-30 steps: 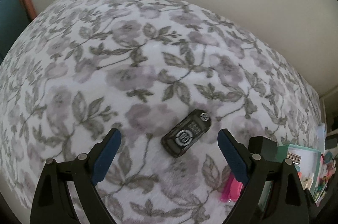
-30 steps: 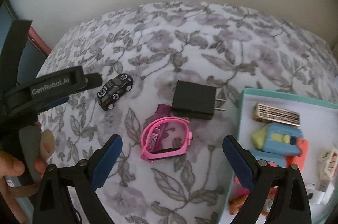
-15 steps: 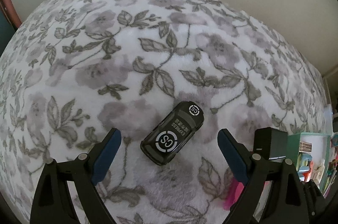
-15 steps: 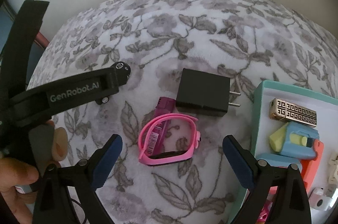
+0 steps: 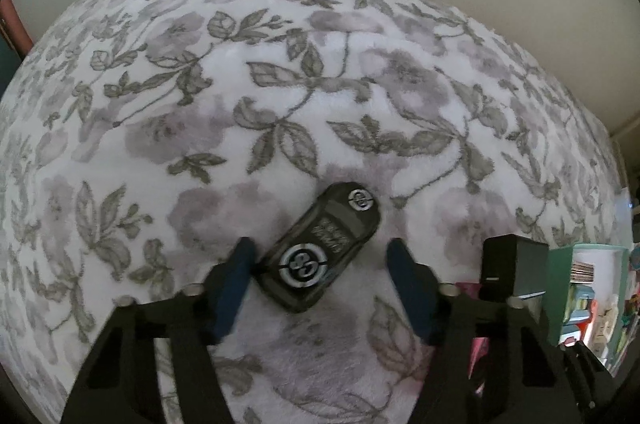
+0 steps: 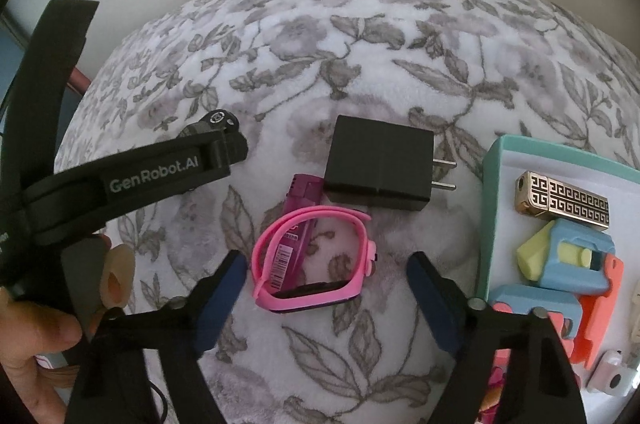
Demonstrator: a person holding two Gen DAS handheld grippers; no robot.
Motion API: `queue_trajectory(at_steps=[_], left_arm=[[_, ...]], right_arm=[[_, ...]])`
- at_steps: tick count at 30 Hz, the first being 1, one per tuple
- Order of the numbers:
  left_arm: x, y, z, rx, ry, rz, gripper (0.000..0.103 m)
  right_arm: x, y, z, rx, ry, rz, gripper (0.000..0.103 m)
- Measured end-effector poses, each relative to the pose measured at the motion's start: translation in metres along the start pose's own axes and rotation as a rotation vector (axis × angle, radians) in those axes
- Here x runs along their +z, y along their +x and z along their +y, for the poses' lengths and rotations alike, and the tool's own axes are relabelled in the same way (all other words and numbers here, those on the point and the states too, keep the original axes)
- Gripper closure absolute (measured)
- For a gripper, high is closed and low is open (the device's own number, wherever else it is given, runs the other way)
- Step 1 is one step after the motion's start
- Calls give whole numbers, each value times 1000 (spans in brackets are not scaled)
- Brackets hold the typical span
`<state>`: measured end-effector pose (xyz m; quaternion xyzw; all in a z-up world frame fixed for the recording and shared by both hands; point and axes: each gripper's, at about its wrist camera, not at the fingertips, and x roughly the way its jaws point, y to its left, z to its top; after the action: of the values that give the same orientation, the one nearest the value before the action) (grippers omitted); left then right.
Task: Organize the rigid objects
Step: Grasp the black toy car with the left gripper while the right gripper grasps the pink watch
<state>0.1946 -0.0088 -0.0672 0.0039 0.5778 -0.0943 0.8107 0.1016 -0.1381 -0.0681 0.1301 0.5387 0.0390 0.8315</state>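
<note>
A black toy car [image 5: 320, 248] with white round logos lies slantwise on the flowered blanket [image 5: 280, 84]. My left gripper [image 5: 322, 264] straddles it and its jaws are closing. The left pad [image 5: 236, 280] is at the car's near corner and the right pad [image 5: 408, 284] still stands off it. A pink watch [image 6: 316, 264] lies between the pads of my right gripper [image 6: 328, 268], whose jaws are also closing without touching the band. A purple lighter [image 6: 300, 220] lies under the watch band.
A black plug charger [image 6: 378, 168] sits just beyond the watch. On the right is a teal tray [image 6: 490, 192] holding a gold lighter [image 6: 564, 200], a blue and yellow toy [image 6: 560, 256] and other small things. A hand [image 6: 32, 344] holds the left gripper [image 6: 230, 146] at left.
Both grippers have sunk closer to the blanket, and both pairs of jaws have narrowed. The left now straddles the car and the right straddles the watch.
</note>
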Motion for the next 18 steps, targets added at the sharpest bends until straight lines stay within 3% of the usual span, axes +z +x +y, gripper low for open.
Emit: queue_trajectory(at_steps=[2,10,18], left_arm=[[1,-1,3,-1,-12,1,52],[-1,-9,10,-30,-40,2,59],[1,-32,13,-44,-57,-47,67]], right_arm=[[0,-1,-1,29,10,1,38],[-3,-5,-3,42,23,-4,38],[-3,-25,-6,66,36,-45,38]])
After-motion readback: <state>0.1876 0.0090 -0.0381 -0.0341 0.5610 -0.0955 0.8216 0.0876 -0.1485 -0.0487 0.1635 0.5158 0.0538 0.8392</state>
